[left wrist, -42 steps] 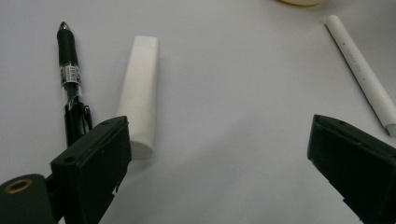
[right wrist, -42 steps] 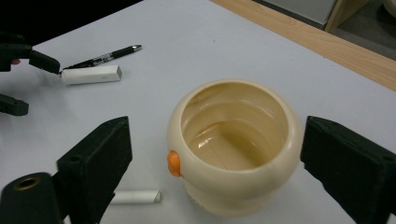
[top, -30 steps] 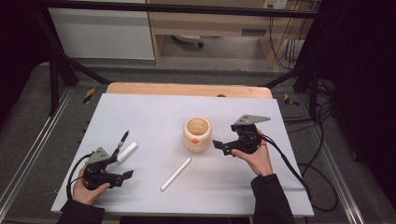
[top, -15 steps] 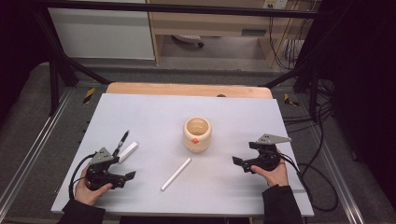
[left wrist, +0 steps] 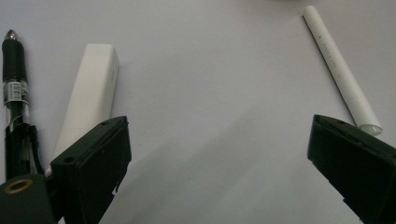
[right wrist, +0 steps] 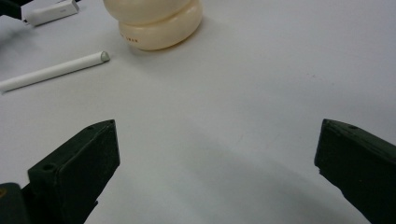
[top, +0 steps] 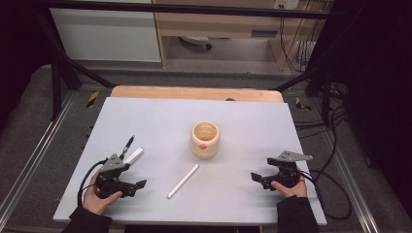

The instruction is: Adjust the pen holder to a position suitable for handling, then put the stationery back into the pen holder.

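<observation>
Both grippers rest low at the near edge of the tabletop [top: 145, 116], each held in a hand, fingers spread wide and holding nothing. It looks like a pause before a pick: the likely next move is for the left gripper [top: 137, 187] to slide forward and close on one of the slim things beside it. The white stick [top: 183, 180] lies flat just off its right-hand finger [left wrist: 355, 158], slanting toward the middle. The white block [left wrist: 91, 95] and black pen [left wrist: 14, 84] lie side by side just past the other finger. The right gripper [top: 257, 178] sits at the near right corner, well apart from everything. Farther on, the cream cup [top: 205, 140] stands upright mid-tabletop.
</observation>
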Tool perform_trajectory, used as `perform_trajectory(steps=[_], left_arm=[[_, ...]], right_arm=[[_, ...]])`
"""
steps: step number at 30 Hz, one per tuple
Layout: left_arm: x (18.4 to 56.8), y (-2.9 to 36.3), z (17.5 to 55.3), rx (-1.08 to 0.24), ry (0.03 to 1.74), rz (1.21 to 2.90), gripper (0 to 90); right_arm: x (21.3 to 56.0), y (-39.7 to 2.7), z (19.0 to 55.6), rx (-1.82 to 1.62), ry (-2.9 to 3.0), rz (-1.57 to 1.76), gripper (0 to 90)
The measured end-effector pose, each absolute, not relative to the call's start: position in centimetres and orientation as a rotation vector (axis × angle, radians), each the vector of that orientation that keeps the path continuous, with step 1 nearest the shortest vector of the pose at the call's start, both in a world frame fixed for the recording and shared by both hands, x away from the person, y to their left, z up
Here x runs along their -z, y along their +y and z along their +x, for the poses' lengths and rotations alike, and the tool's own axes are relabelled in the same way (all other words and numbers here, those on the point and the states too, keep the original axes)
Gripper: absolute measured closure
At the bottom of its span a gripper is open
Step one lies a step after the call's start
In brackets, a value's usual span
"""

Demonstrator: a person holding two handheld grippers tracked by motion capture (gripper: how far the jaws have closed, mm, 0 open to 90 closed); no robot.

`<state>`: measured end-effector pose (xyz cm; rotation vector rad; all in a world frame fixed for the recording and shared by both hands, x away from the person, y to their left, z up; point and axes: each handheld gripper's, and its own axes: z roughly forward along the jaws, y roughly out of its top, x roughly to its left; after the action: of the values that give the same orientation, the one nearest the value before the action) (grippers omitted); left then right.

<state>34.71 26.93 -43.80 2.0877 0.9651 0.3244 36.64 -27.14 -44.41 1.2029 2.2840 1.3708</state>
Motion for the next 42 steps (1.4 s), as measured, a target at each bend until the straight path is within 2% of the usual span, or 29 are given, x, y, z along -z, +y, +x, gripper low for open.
perform_trajectory(steps=[25, 42], left_arm=[[41.6, 21.6, 34.9, -0.311, 0.919, 2.194, 8.2], [40.2, 16.5, 36.2, -0.286, 0.908, 2.294, 10.7]], right_arm=[[44.7, -27.0, 36.3, -1.33, 2.313, 1.177, 0.8], [44.6, -26.9, 36.2, -1.324, 2.314, 1.186, 0.8]])
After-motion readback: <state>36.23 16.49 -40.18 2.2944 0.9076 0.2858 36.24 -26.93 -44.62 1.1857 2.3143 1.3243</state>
